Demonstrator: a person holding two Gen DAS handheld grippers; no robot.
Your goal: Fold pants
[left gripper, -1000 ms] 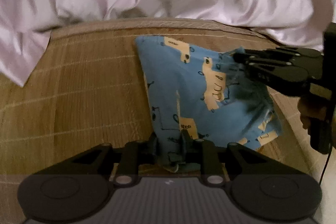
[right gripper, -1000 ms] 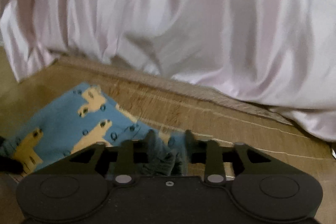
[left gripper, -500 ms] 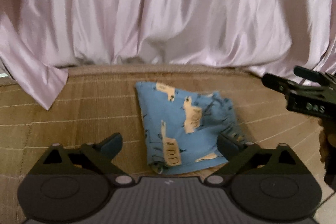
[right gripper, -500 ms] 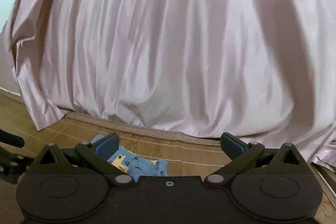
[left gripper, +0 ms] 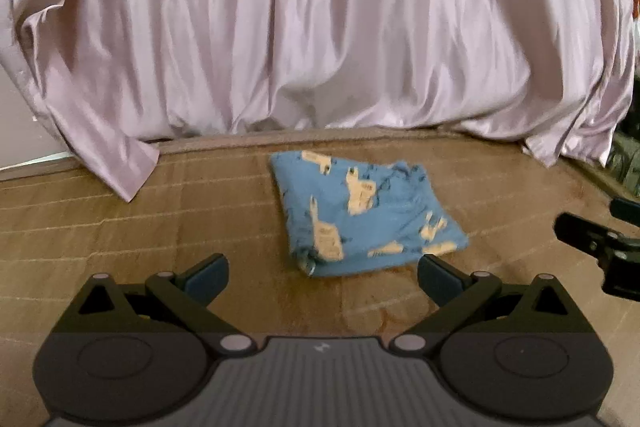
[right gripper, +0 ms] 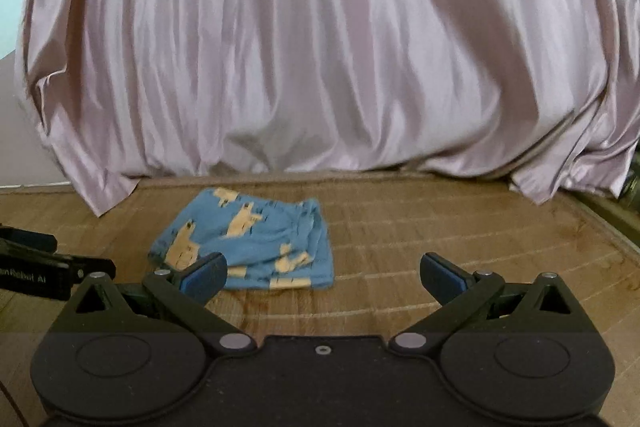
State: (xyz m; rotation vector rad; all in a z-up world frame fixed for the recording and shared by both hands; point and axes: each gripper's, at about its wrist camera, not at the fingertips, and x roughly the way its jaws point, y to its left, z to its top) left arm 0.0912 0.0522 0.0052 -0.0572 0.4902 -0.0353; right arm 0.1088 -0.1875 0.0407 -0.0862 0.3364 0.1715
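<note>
Hovering with its jaws spread wide and nothing between them, the left claw (left gripper: 322,277) sat just short of the near edge of the pants (left gripper: 362,217). The right claw (right gripper: 322,277) was equally wide apart and empty, with the pants (right gripper: 250,245) ahead and to its left. Both were clear of the cloth. Beyond them the blue pants with tan animal prints lay in a compact folded bundle on the woven mat (left gripper: 140,227), in front of the pale pink curtain (left gripper: 320,27). By my judgement the folding looked complete, and the step in hand was a clean retreat: lift both claws straight back so no pad catches the near hem and drags a layer loose. The right-hand edges looked slightly uneven and might merit a light press. No box, basket or drawer was in view.
</note>
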